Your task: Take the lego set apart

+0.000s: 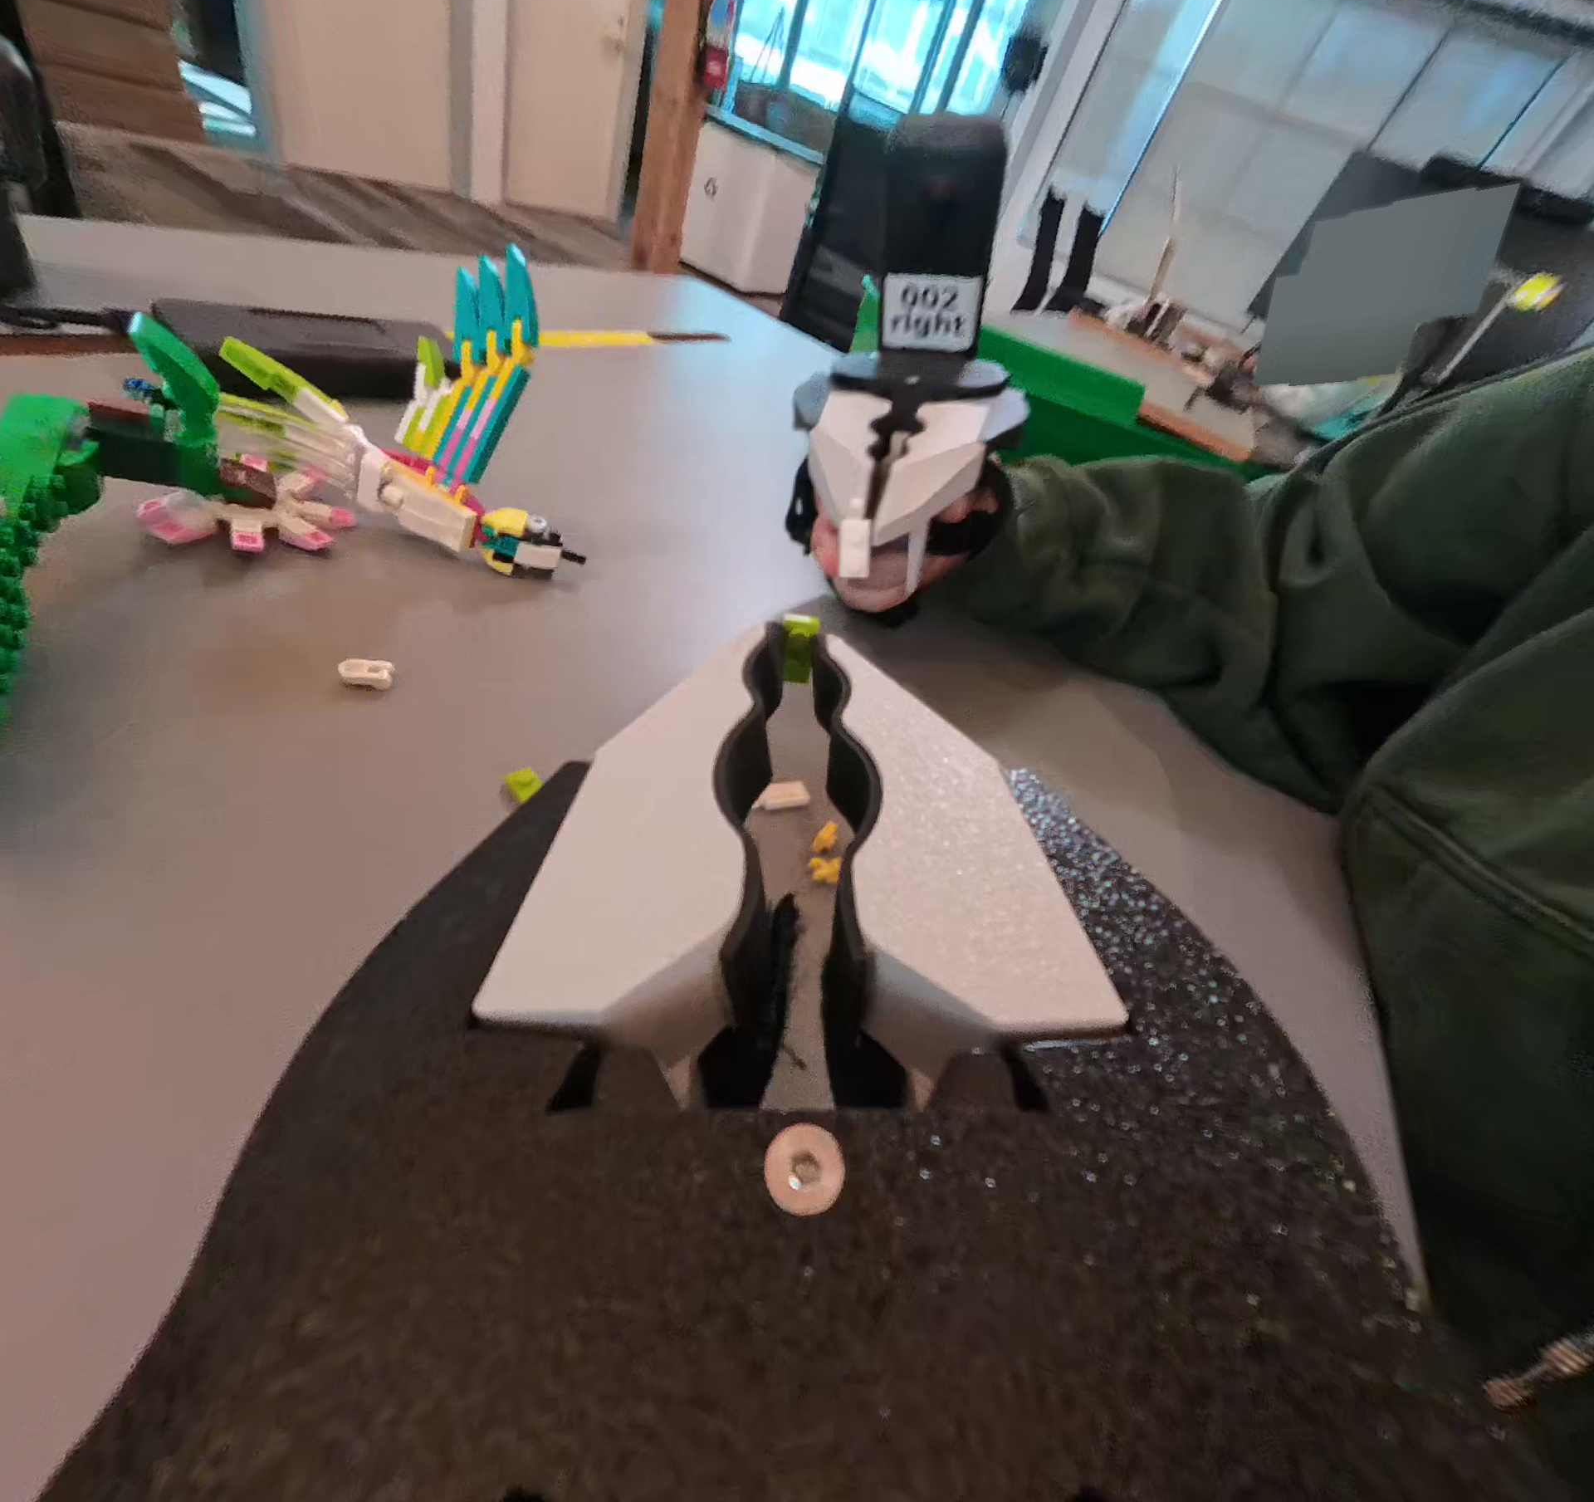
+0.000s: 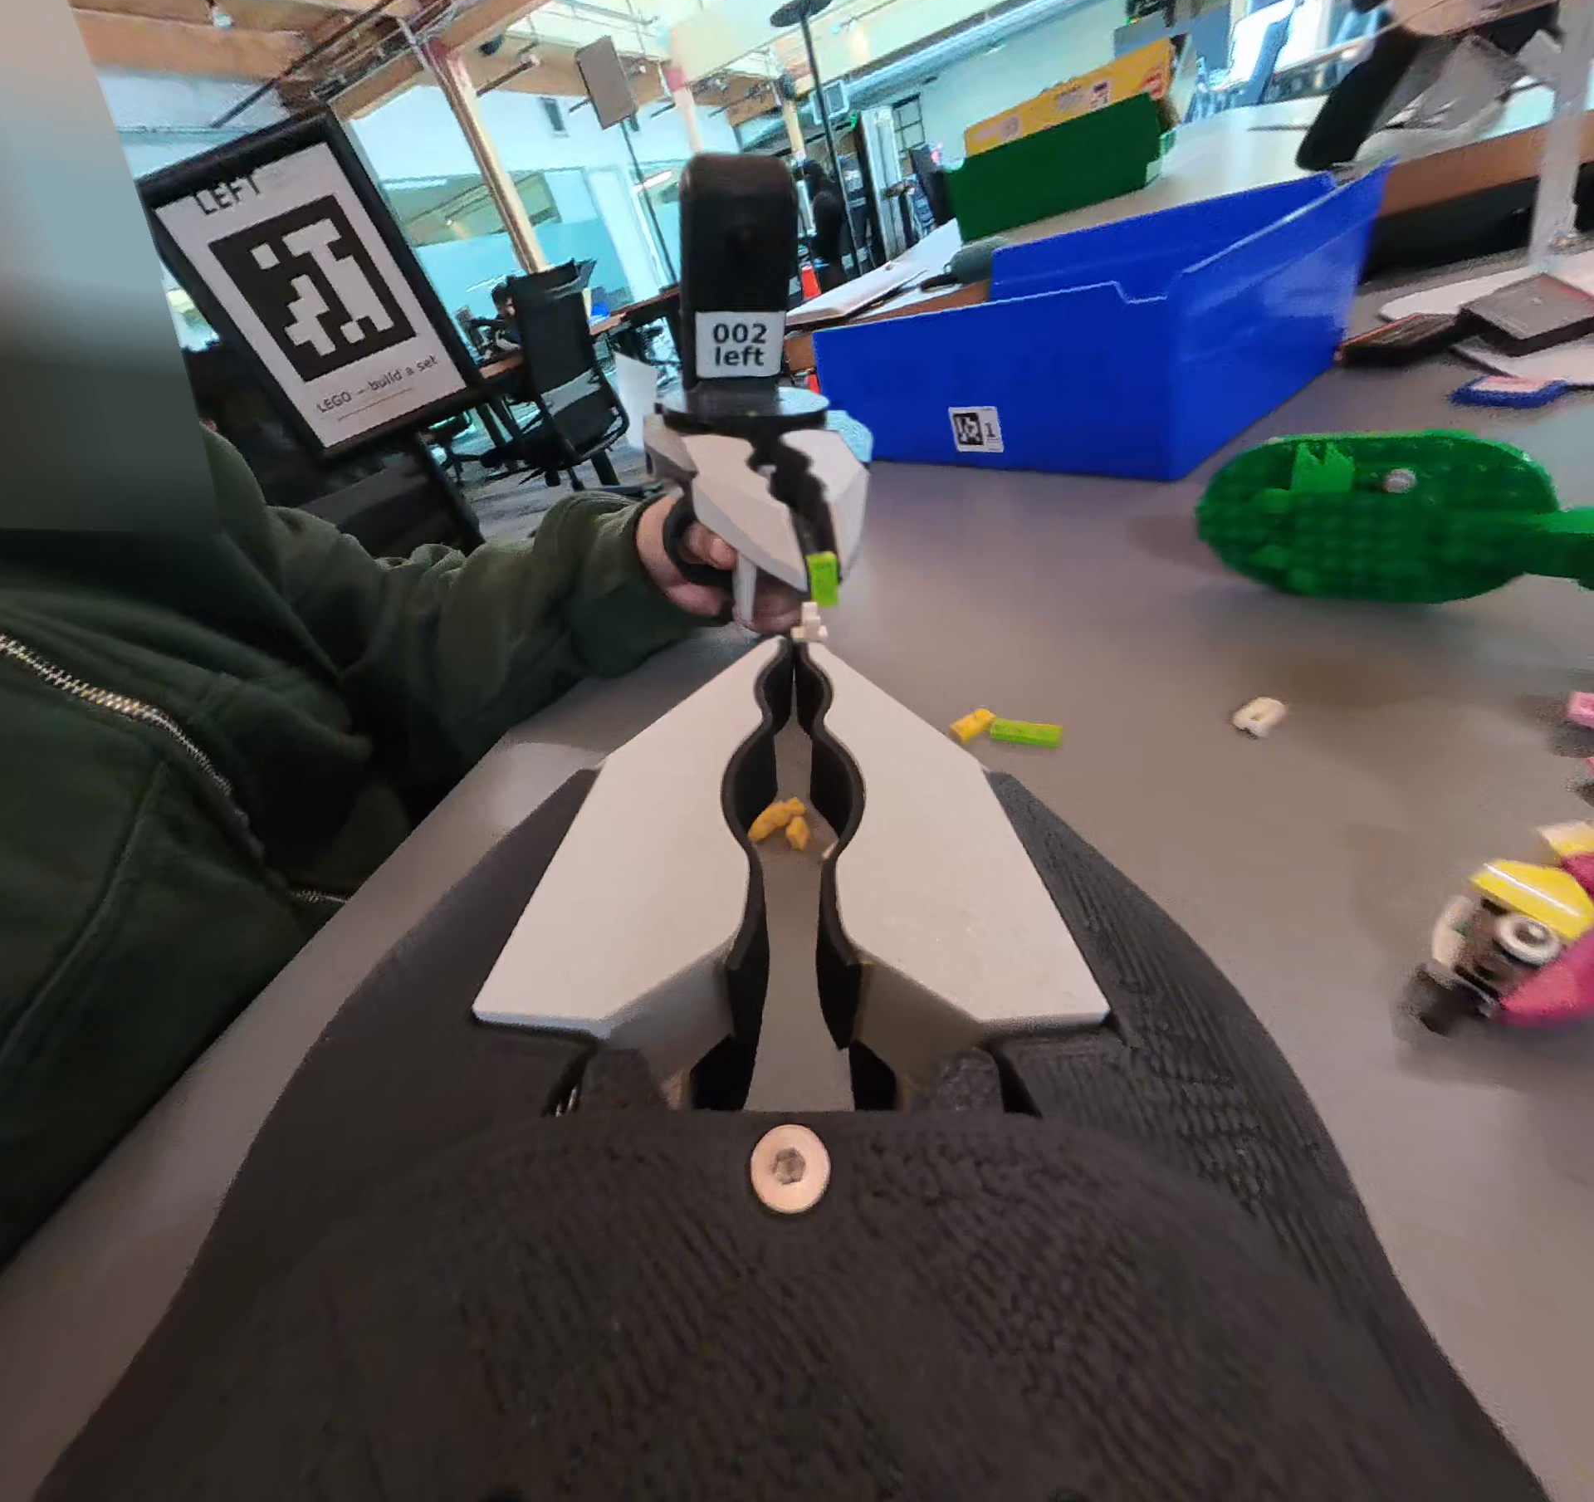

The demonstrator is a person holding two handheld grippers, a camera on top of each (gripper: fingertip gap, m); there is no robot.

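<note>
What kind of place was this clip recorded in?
Probably an open-plan office or lab workspace: a long grey table carrying a blue bin, an office chair at desks behind, and glass partitions beyond. Both grippers hold small bricks.

Blue bin [image 2: 1121, 356]: we find it standing open on the grey table [image 2: 1078, 598], with a small square marker sticker on its near wall.
Green bin [image 2: 1057, 175]: we see it on a farther table behind the blue bin.
Sign board [image 2: 302, 287]: black-framed, white, with a square black-and-white code, standing upright at the far left.
Office chair [image 2: 561, 374]: dark, beyond the table edge, near the sign board.
Black flat case [image 1: 293, 339]: we note it lying on the table's far side.
Wooden post [image 1: 681, 80]: upright in the background, with a red extinguisher [image 1: 714, 29] mounted just beside it.
White cabinet doors [image 1: 483, 54]: closed, left of the post.
</note>
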